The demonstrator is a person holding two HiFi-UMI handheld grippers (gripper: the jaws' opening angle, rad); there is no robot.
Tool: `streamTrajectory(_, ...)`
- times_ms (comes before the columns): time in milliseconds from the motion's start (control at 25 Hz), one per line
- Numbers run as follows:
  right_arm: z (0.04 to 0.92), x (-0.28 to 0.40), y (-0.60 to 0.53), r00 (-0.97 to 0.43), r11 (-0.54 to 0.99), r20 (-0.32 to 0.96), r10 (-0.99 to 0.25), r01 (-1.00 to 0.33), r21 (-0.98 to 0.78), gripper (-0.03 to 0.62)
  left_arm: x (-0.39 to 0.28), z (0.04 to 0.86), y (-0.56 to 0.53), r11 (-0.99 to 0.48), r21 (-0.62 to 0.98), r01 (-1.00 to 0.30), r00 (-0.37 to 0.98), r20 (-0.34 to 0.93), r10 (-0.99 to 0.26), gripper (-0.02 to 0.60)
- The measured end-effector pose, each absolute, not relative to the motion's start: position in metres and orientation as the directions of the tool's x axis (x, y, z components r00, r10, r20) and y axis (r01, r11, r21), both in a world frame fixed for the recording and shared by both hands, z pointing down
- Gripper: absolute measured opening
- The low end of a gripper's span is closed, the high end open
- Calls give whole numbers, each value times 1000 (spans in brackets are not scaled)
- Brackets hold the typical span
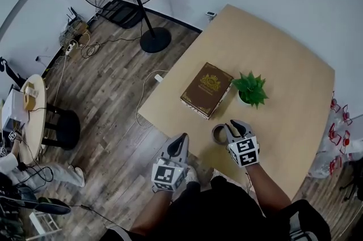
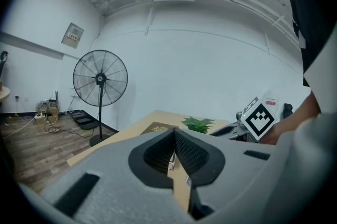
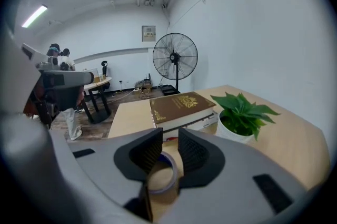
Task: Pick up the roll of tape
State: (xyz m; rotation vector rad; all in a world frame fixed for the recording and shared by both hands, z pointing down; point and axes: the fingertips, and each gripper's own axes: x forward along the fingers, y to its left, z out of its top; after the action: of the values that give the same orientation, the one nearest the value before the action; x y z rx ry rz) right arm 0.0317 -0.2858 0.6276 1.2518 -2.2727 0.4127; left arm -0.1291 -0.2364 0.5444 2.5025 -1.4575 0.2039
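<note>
Two grippers: you hold one in each hand, both low at the near edge of the table [image 1: 283, 75].
Right gripper [image 3: 169, 146]: your jaws stand apart, tipped down over the roll of tape [image 3: 160, 178].
Roll of tape: it lies flat on the table under the gap between your right jaws, partly behind their pads; you cannot tell whether a pad touches it.
Left gripper [image 2: 174, 133]: your jaws are closed tip to tip. It hangs off the table edge, apart from the roll.
Book [image 3: 179, 107]: lies flat just beyond your right jaws.
Plant [image 3: 242, 112]: beyond your right jaws, to their right, beside the book.
Fan [image 2: 100, 79]: stands on the floor far ahead of your left jaws.
</note>
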Motion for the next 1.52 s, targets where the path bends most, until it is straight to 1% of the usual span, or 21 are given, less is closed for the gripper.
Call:
streamTrajectory(120, 654, 33, -282, -441, 536, 621, -648, -843, -40, 108, -132, 548, -238, -469, 136, -873, 488, 245, -838, 2)
streamTrajectory(280, 686, 33, -276, -439, 566, 687, -579, -823, -49, 118, -135, 551, -237, -464, 134, -875, 483, 254, -838, 2)
streamTrajectory(400, 708, 35, -273, -423, 560, 731, -535, -825, -68, 136, -139, 555, -235, -456, 140, -879, 477, 264, -839, 2)
streamTrajectory(680, 743, 41, -275, -377, 515, 787, -488, -853, -88, 143, -144, 558, -234, -442, 143, -886, 465, 270, -843, 2)
streamTrajectory(840, 747, 49, -273, -349, 474, 795, -496, -876, -89, 143, -148, 560, -229, -440, 146, -886, 463, 281, -840, 2)
streamTrajectory(960, 746, 45, -275, -356, 464, 783, -509, -881, -99, 130, -155, 561, -225, -430, 143, -892, 453, 289, -843, 2)
streamTrajectory(1080, 745, 43, -274, -360, 470, 780, -512, -878, -96, 99, -157, 562, -222, -419, 150, -895, 445, 293, -846, 2)
streamTrajectory(1240, 743, 45, -278, -324, 472, 774, -544, -881, -37, 55, -156, 561, -220, -418, 147, -897, 443, 288, -849, 2)
streamTrajectory(1520, 739, 49, -276, -321, 464, 754, -573, -886, -24, 46, -157, 557, -220, -415, 132, -900, 436, 285, -854, 2)
